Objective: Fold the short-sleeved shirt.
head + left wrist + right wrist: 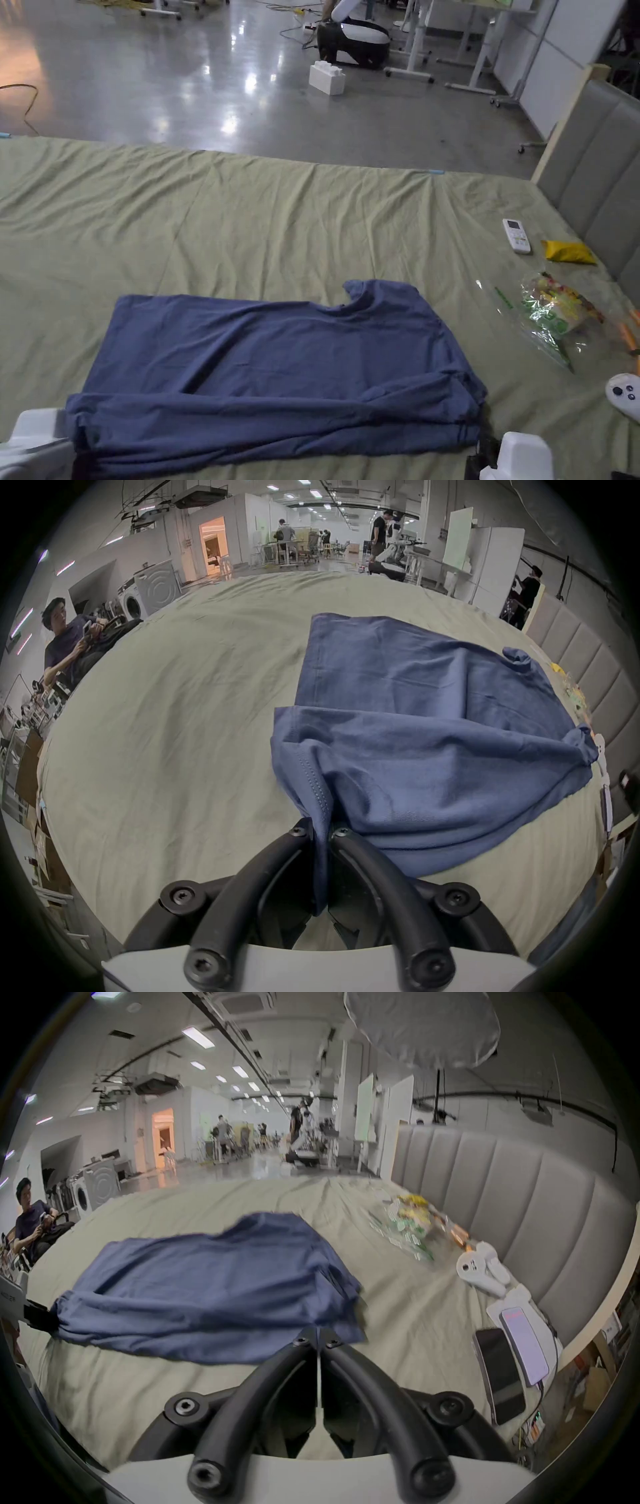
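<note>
The bed with the wrinkled pale-green sheet [281, 206] carries the blue short-sleeved cotton shirt [281, 369], which lies flat near the front edge, collar pointing away and its near long side folded over. The left claw [320, 830] is clamped on the hem corner, cloth running between its jaws. The right claw [317, 1338] sits at the opposite corner with jaws together; whether cloth is pinched there cannot be told. For a clean fold, likely keep both corners level and taut, carry them together, and lay the edge parallel to the far side.
</note>
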